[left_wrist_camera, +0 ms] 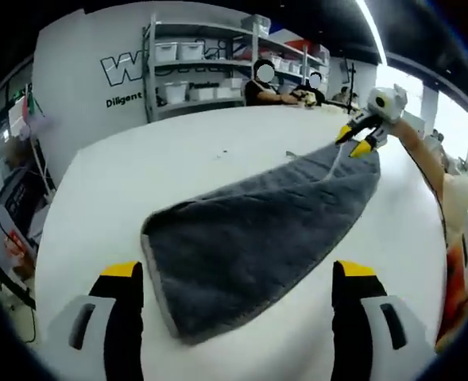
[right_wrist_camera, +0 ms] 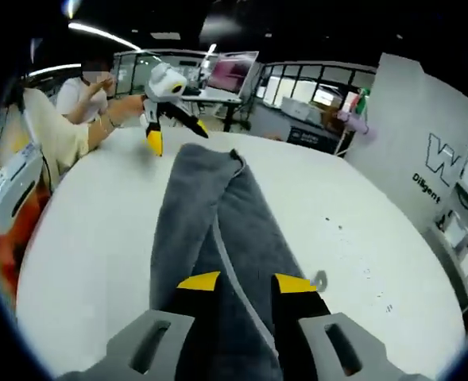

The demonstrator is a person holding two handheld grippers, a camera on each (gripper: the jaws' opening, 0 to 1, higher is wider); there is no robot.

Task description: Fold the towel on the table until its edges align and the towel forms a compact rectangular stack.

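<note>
A grey towel (left_wrist_camera: 249, 230) lies long and narrow on the white table (left_wrist_camera: 138, 175). It is folded lengthwise, with a pale hem line running down it (right_wrist_camera: 218, 214). My left gripper (left_wrist_camera: 237, 274) stands open, its yellow-tipped jaws wide apart on either side of the towel's near end. From across the table the left gripper (right_wrist_camera: 176, 136) hovers just past the towel's far end. My right gripper (right_wrist_camera: 245, 282) has its jaws partly apart over the opposite end, with towel and hem between them. In the left gripper view the right gripper (left_wrist_camera: 354, 141) sits at that far end, where a pale hem rises toward its tips.
Metal shelves (left_wrist_camera: 194, 51) with white bins stand against the lettered wall behind the table. People sit at the far side (left_wrist_camera: 261, 83). A sleeve (left_wrist_camera: 456, 190) reaches in from the right. Desks with screens (right_wrist_camera: 234, 75) stand beyond the table's edge.
</note>
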